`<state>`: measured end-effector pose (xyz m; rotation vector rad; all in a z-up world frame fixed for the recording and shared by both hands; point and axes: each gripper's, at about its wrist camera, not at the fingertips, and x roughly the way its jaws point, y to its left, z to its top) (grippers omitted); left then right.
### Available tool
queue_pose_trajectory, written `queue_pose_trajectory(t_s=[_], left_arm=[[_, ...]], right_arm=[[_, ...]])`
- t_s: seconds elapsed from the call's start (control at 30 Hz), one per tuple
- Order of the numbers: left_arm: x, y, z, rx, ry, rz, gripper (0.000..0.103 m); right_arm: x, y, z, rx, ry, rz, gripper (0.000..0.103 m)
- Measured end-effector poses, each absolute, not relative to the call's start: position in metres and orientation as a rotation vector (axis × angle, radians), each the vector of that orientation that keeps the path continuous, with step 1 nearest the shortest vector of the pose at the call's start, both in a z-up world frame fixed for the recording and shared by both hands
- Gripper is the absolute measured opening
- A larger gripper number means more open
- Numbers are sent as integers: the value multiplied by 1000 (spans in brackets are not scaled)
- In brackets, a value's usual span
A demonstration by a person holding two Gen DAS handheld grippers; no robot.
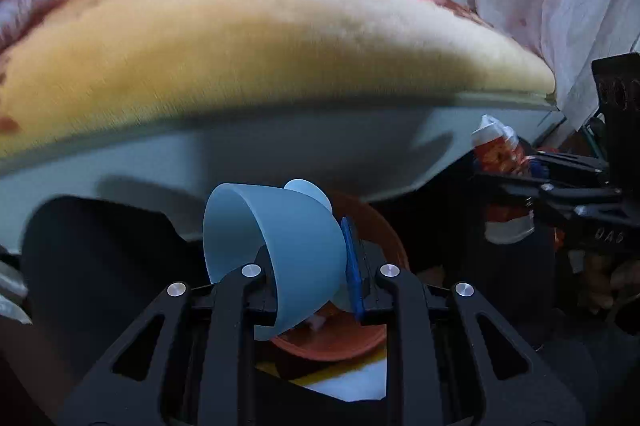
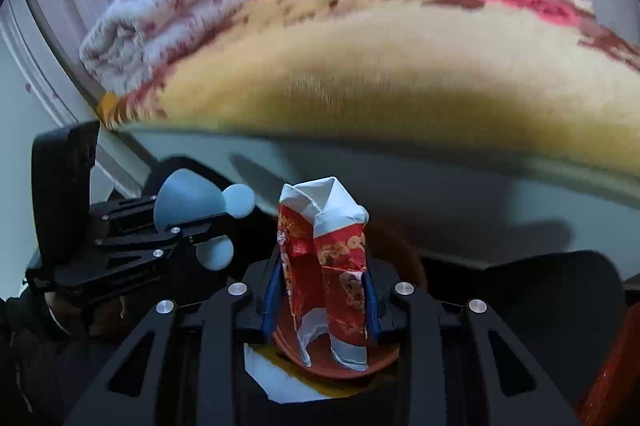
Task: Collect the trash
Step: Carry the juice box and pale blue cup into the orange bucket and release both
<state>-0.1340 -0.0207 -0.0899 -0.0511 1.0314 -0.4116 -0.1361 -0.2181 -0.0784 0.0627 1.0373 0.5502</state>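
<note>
- Both pieces of trash are in hand, and each hangs above an orange-brown bin (image 1: 384, 238) low and near in the scene; judging by that, the pick-up is done and the drop is what remains.
- The left gripper (image 1: 310, 266) is clamped on a pale blue paper cup (image 1: 276, 250), squashed and tipped on its side, one finger inside the rim and the blue-padded finger against the outer wall.
- The right gripper (image 2: 320, 294) is clenched on a crumpled red-and-white paper wrapper (image 2: 326, 262), held upright between its blue pads, its lower end dipping into the bin's mouth.
- The two tools sit side by side, pointing toward a bed edge with a fuzzy yellow blanket (image 1: 260, 58) beyond; the left tool appears at the left of the right wrist view.
- Whether more trash lies elsewhere cannot be told.
</note>
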Motion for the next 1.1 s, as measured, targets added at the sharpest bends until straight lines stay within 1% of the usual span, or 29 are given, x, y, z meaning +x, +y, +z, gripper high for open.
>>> queue_pose_trajectory(t_s=[0.13,0.43,0.5,0.53,0.57,0.6,0.63,0.67,0.7,0.93,1.1], left_arm=[[-133,-24,-100,-46,1065,-438,21],[-127,-31,-114,-32,1120,-437,21],[-125,-33,-116,-30,1129,-437,21],[-123,-36,-116,-31,1138,-439,21],[-119,-35,-120,-30,1156,-434,23],[-117,-36,-123,-25,1176,-422,39],[-115,-35,-125,-19,1189,-412,63],[-113,-35,-129,-18,1201,-395,68],[-112,-34,-130,-21,1207,-390,71],[-108,-29,-130,-33,1210,-375,71],[-110,-29,-109,4,1148,-354,71]], right_arm=[[-134,-208,-94,35,1093,565,32],[-131,-205,-107,25,1144,578,33],[-129,-204,-110,26,1154,578,35],[-129,-205,-111,27,1156,579,38],[-128,-205,-112,26,1157,577,41],[-128,-205,-113,26,1159,576,54],[-127,-205,-115,24,1163,573,62],[-126,-206,-116,17,1165,567,62],[-126,-207,-117,12,1168,563,62],[-124,-222,-113,38,1159,529,62],[-122,-234,-97,47,1122,504,62]])
